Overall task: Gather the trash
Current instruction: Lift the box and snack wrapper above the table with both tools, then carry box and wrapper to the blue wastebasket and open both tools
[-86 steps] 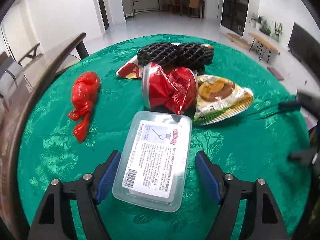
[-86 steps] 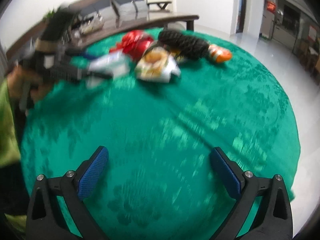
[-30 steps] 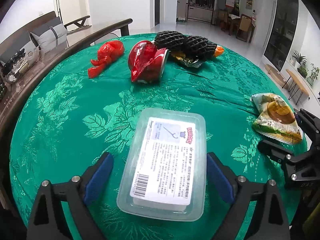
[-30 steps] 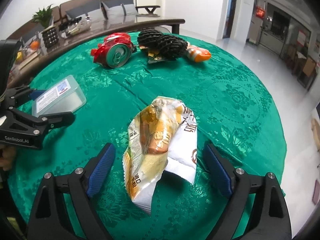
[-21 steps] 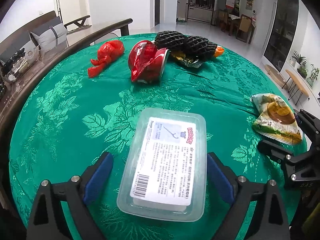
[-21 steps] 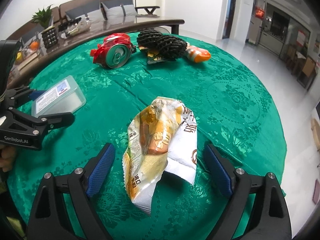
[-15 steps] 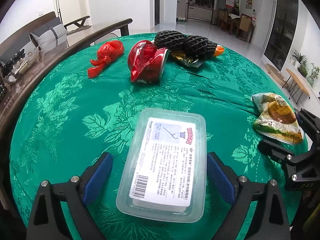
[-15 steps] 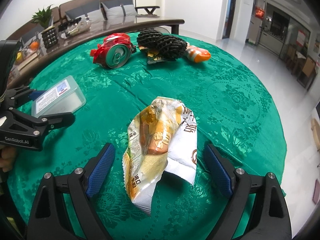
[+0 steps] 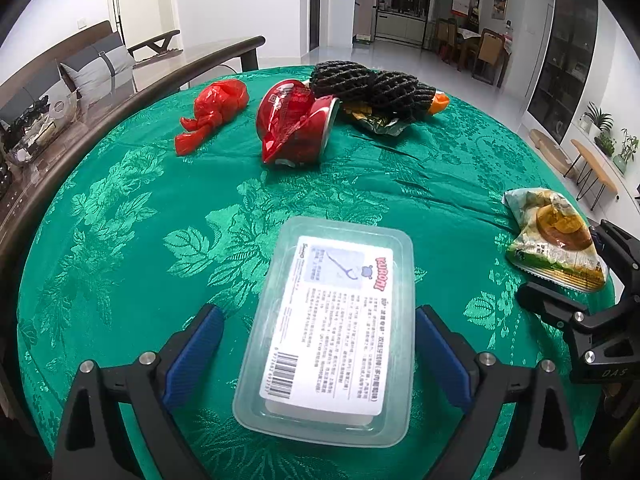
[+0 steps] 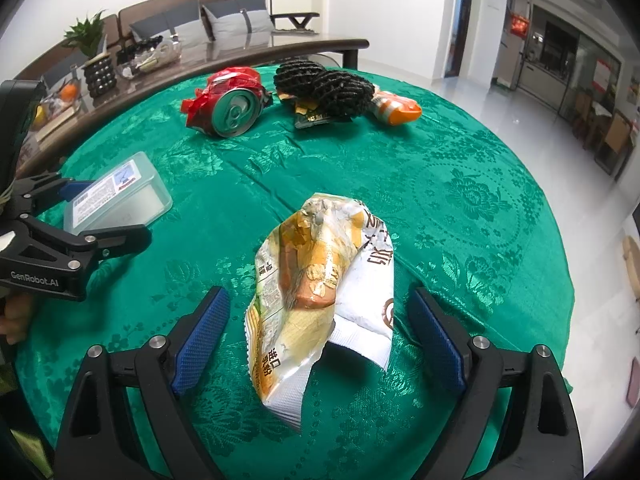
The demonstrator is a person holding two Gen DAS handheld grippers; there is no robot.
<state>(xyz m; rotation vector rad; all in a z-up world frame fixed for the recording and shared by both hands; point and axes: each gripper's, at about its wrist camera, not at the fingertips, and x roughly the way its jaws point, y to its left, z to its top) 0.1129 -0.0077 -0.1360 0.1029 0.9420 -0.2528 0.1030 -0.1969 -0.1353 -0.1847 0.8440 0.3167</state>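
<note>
Both grippers just sit wide open — left gripper (image 9: 316,344) straddles the clear plastic box (image 9: 332,324), right gripper (image 10: 318,330) straddles the crumpled snack wrapper (image 10: 320,292), neither one squeezing anything.

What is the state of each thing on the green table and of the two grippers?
Left gripper: open, its pads astride the box.
Right gripper: open, its pads astride the wrapper.
Clear plastic box: lid on, lying flat.
Snack wrapper: crumpled, torn open.
Drink can: crushed, lying on its side.
Red plastic bag: knotted, scrunched.
Black foam netting: lying over a wrapper.
</note>
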